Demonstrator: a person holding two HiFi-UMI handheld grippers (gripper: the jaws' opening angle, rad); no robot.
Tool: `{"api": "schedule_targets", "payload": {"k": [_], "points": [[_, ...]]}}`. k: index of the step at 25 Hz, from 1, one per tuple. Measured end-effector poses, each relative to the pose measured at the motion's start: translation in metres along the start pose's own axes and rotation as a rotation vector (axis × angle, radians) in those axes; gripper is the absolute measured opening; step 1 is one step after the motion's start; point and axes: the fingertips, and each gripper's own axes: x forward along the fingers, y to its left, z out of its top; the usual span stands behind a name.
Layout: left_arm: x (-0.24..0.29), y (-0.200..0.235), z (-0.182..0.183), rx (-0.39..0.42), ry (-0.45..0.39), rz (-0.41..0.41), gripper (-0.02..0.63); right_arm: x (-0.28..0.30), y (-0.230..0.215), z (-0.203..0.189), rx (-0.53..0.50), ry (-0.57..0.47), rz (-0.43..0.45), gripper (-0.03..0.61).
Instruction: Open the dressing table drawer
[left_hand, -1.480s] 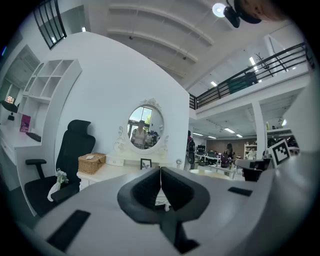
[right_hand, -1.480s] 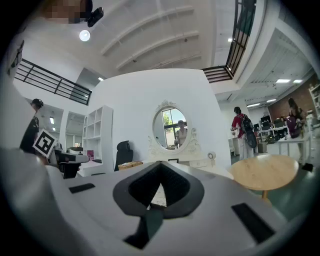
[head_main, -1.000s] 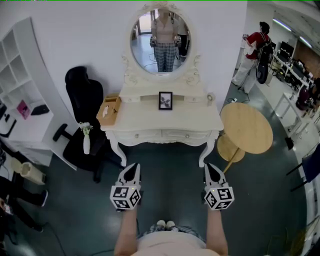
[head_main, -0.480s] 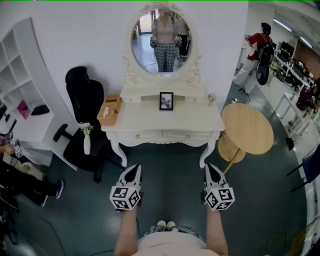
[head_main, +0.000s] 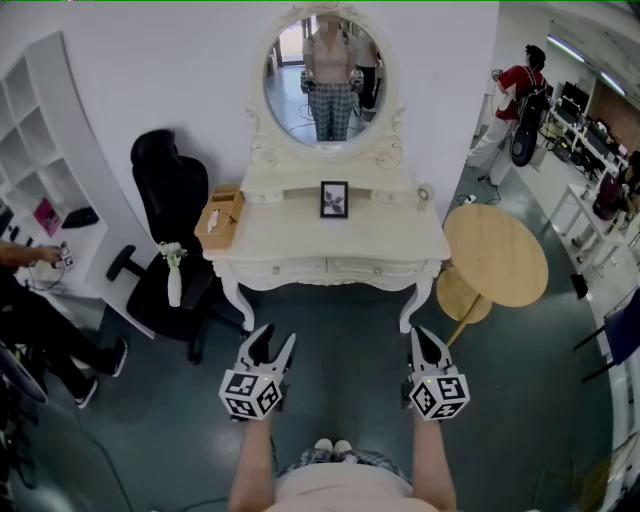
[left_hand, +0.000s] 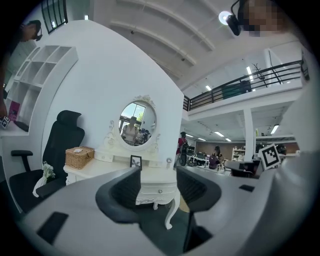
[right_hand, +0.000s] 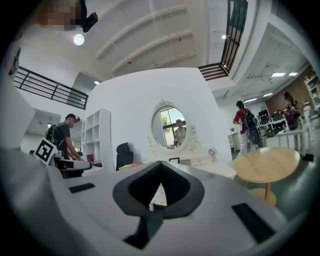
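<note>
While both claws are pointing level at the dressing table (head_main: 300, 240) from well back, neither one is touching it. The left claw (head_main: 275, 340) is opening its jaws, which are standing apart with nothing between them; through the gap, the left gripper view is showing only the table's front and one curved leg far off. The right claw (head_main: 424, 335) is sitting clenched, its tips meeting, and is grasping nothing. The two front drawers (head_main: 285, 269) are sitting shut, side by side in the rail under the worktop (head_main: 385, 235). A wicker basket (head_main: 220, 218) is resting at the worktop's left end, and a small picture frame (head_main: 334, 199) is standing upright at the back middle, below the oval mirror (head_main: 328, 80), which is reflecting a standing person. A black office chair (head_main: 170, 200) is standing just left of the table, with a white vase (head_main: 173, 285) holding a flower showing against it. A round wooden side table (head_main: 494, 255) is standing just to the right. Farther off at the right, a person in a red top (head_main: 512, 90) is standing by some desks
</note>
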Motion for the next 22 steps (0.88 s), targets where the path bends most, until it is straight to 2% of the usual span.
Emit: {"api": "schedule_targets", "payload": {"k": [3,5,22], "points": [[-0.001,0.002,-0.001,-0.001,0.001,0.000,0.296,0.000,0.002,-0.001,0.000,0.002,-0.003,0.016],[0.000,0.003,-0.002,0.002,0.000,-0.002,0.317,0.000,0.003,-0.002,0.001,0.003,-0.004,0.016],[0.017,0.026,-0.010,0.007,0.012,-0.033,0.334,0.012,0.009,-0.012,0.004,-0.007,-0.043,0.016]]}}
